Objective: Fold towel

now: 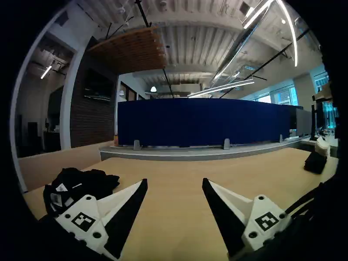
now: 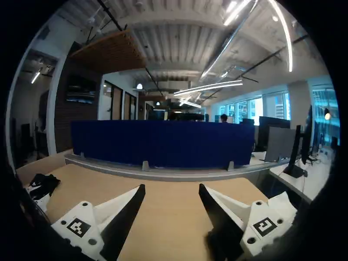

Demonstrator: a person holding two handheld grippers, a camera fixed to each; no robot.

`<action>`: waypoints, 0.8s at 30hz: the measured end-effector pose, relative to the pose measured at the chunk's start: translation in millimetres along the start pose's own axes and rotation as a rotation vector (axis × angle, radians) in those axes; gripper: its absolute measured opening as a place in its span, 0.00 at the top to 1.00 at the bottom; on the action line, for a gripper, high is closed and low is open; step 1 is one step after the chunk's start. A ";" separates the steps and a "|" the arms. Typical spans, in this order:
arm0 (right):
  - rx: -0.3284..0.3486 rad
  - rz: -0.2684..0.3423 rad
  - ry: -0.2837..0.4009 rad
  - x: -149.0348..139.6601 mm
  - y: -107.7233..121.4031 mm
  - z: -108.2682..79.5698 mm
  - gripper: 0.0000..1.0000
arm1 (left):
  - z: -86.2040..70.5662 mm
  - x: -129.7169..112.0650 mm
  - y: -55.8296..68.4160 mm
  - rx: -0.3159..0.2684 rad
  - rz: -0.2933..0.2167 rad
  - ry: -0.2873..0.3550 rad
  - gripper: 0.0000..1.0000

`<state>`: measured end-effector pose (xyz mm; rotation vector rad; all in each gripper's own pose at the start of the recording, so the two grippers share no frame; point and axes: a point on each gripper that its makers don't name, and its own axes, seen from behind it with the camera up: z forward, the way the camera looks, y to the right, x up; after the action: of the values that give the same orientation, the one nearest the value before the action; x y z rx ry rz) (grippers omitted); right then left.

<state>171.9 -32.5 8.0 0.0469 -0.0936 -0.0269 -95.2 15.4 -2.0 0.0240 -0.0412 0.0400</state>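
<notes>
Presently we enter the items as follows.

1. Wooden surface (image 1: 182,169): broad and pale, running out ahead of both grippers to a grey ledge.
2. Blue partition (image 1: 204,122): upright along the far edge of the surface, with office space beyond it.
3. Left gripper (image 1: 174,180): fingers spread wide and released, bare wood between them, grasping nothing.
4. Right gripper (image 2: 172,185): fingers likewise parted, nothing between the tips. We cannot identify a dark patch low by one finger.
5. Black cloth heap (image 1: 80,185): crumpled on the surface, just beside the outer finger of the left gripper and apart from it. We take it for the towel, though the bunching hides its shape. In the right gripper view it lies well off to the side.
6. Second dark bundle (image 1: 315,162): smaller, at the far corner of the surface, kind uncertain.
7. White tags (image 1: 58,198): small, on the near face of the heap.

Progress, in our judgement: nothing is folded. The heap is untouched and bunched, so gripping it, spreading it flat and making every fold all remain.

Containers: we have none to enter. Both cloth items lie directly on the wood, inside nothing.
</notes>
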 end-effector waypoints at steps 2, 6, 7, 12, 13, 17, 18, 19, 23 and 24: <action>-0.007 0.002 0.016 4.4 4.1 -2.6 0.05 | -0.1 0.2 -0.3 0.000 0.000 0.000 0.06; -0.024 0.007 0.042 7.2 15.9 -7.8 0.04 | 0.1 0.2 -0.7 0.000 0.000 0.000 0.06; -0.031 0.016 0.045 5.6 20.4 -8.8 0.04 | 0.1 0.1 -0.8 0.000 0.000 0.000 0.06; -0.067 0.061 0.069 -0.5 42.8 -12.5 0.04 | 0.2 0.1 -1.5 0.000 0.000 0.000 0.06; -0.070 0.068 0.076 -2.2 46.4 -13.3 0.04 | 0.5 0.1 -1.6 0.000 0.000 0.000 0.06; -0.071 0.088 0.093 -11.9 54.8 -14.5 0.04 | 0.9 0.4 -1.8 0.000 0.001 0.000 0.06; -0.069 0.092 0.095 -15.0 55.9 -14.5 0.04 | 1.0 0.5 -1.8 0.000 0.001 0.000 0.06; -0.068 0.093 0.096 -19.6 57.4 -13.8 0.04 | 1.0 0.5 -1.8 0.000 0.000 0.000 0.06; -0.068 0.097 0.099 -37.9 63.0 -10.3 0.04 | 1.3 0.5 -1.8 0.000 0.000 0.000 0.06; -0.069 0.099 0.101 -42.7 64.3 -9.3 0.04 | 1.4 0.6 -1.9 0.000 0.000 0.000 0.06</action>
<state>131.9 33.4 -2.1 -0.0256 0.0059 0.0708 -94.6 13.5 -0.6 0.0241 -0.0410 0.0404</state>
